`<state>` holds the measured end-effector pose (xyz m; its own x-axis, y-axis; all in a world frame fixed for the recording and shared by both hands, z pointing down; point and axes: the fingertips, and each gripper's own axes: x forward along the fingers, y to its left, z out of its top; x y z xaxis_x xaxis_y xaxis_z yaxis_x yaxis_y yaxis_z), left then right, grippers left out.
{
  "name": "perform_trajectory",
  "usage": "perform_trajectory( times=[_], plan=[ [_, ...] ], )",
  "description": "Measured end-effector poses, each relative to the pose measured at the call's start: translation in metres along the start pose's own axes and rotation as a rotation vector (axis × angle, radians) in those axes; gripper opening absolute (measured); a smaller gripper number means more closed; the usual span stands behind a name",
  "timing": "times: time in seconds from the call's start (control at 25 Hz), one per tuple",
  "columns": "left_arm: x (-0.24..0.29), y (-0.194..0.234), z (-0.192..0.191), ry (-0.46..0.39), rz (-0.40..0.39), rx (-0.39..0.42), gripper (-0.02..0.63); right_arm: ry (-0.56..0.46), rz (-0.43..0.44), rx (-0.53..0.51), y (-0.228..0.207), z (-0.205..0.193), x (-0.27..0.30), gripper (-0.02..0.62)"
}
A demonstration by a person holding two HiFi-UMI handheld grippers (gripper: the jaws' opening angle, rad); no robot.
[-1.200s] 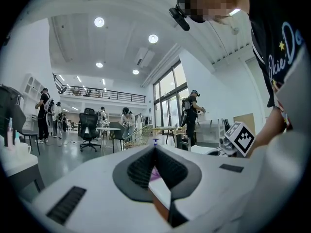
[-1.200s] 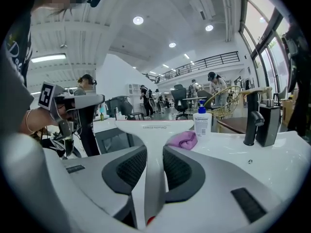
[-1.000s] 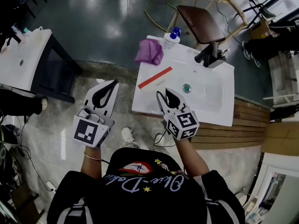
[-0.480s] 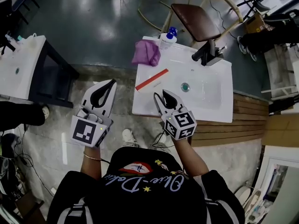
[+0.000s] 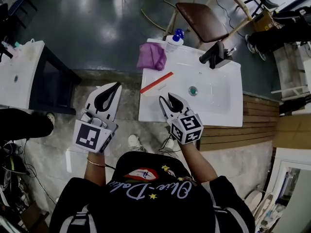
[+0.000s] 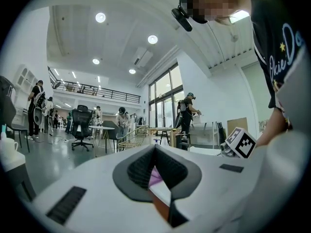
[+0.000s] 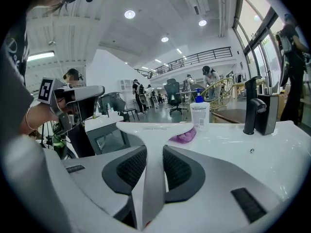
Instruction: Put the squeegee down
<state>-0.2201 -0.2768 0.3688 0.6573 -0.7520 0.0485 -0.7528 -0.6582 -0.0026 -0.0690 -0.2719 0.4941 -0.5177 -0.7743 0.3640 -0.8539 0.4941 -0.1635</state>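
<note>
White and grey, the left gripper (image 5: 117, 86) hangs over the floor just left of the washbasin (image 5: 228, 116), fingertips closed together with nothing between them. To its right, a purple cloth (image 5: 151, 56) lies at the basin's far left corner. Nearer, the squeegee (image 5: 156, 82) slants over the basin's left rim. Its white handle runs back into the right gripper (image 5: 168, 97), whose fingers clamp that handle from both sides. Whether the red blade touches the top cannot be told. Farther right stand a blue-capped bottle (image 5: 175, 40) and a black tap (image 5: 216, 56) at the far edge, with the drain (image 5: 193, 90) between tap and gripper.
</note>
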Motion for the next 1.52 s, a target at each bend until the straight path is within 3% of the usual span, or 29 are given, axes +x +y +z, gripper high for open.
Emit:
perform_trajectory(
  times=[1.52],
  plan=[
    [0.004, 0.031, -0.010, 0.011, -0.012, -0.014, -0.002, 0.073, -0.030, 0.019, -0.002, -0.017, 0.033, 0.124]
  ],
)
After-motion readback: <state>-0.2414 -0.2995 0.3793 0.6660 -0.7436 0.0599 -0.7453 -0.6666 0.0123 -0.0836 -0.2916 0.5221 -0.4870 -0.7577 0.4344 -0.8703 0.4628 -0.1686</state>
